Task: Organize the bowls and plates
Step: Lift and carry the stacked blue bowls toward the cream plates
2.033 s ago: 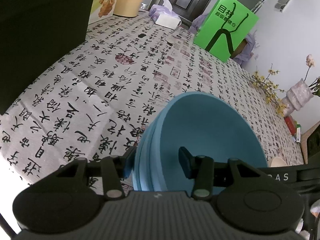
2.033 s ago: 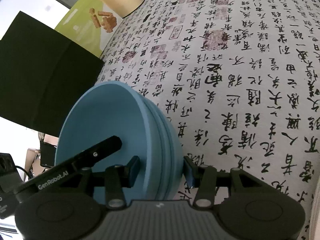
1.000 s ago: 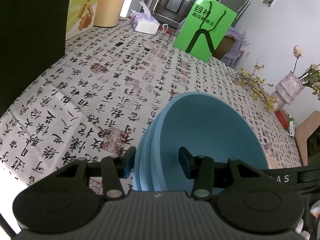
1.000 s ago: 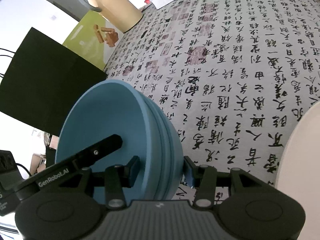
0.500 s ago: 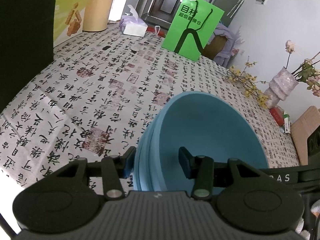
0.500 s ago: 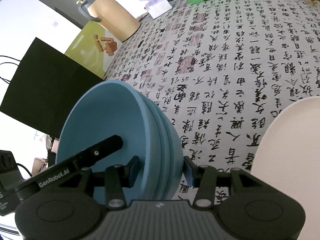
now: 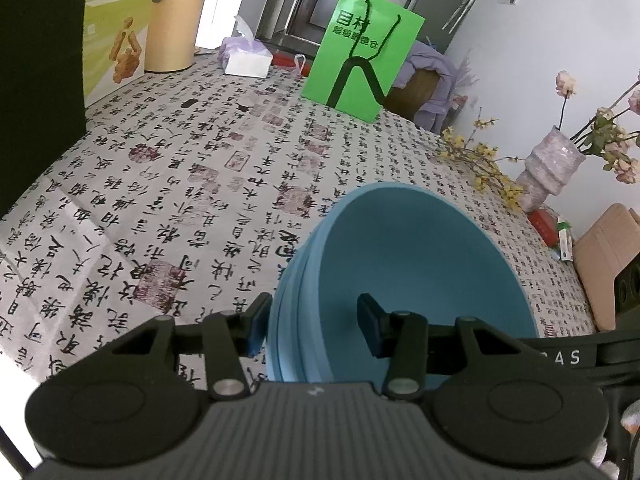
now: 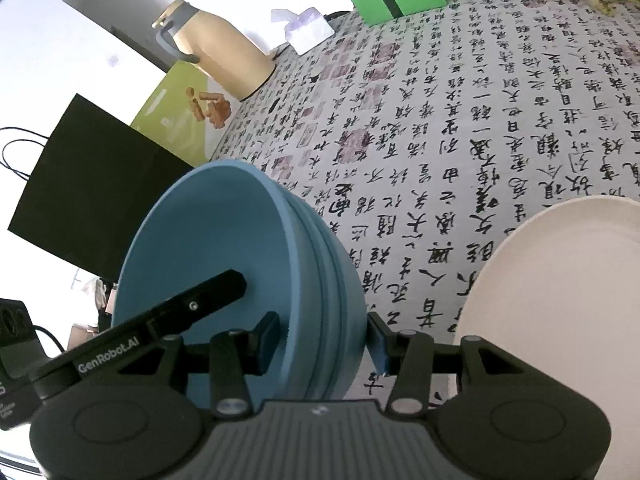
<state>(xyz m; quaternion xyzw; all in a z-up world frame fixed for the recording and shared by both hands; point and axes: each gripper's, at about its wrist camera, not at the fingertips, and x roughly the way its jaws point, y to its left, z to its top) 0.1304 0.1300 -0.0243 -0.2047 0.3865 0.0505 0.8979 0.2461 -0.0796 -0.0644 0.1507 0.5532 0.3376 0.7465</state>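
Observation:
A stack of nested blue bowls (image 7: 400, 264) hangs above the table, gripped from two opposite sides. My left gripper (image 7: 312, 326) is shut on the stack's left rim, one finger outside and one inside the top bowl. On the opposite rim my right gripper (image 8: 324, 340) is shut on the same stack of blue bowls (image 8: 224, 248), one finger inside and one outside. The left gripper's finger (image 8: 192, 306) reaches into the bowl in the right wrist view. A cream plate (image 8: 560, 280) lies on the table at the right of that view.
The table wears a calligraphy-print cloth (image 7: 180, 184). At its far side stand a green paper bag (image 7: 360, 48), a tissue pack (image 7: 246, 58), a beige thermos jug (image 7: 176, 12) and a yellow-green box (image 7: 114, 36). A black bag (image 8: 92, 188) stands left; a vase with flowers (image 7: 548, 168) stands right.
Both grippers have carried the bowl stack back across the table and slightly up. The cream plate has come further into the right wrist view. The grips are unchanged.

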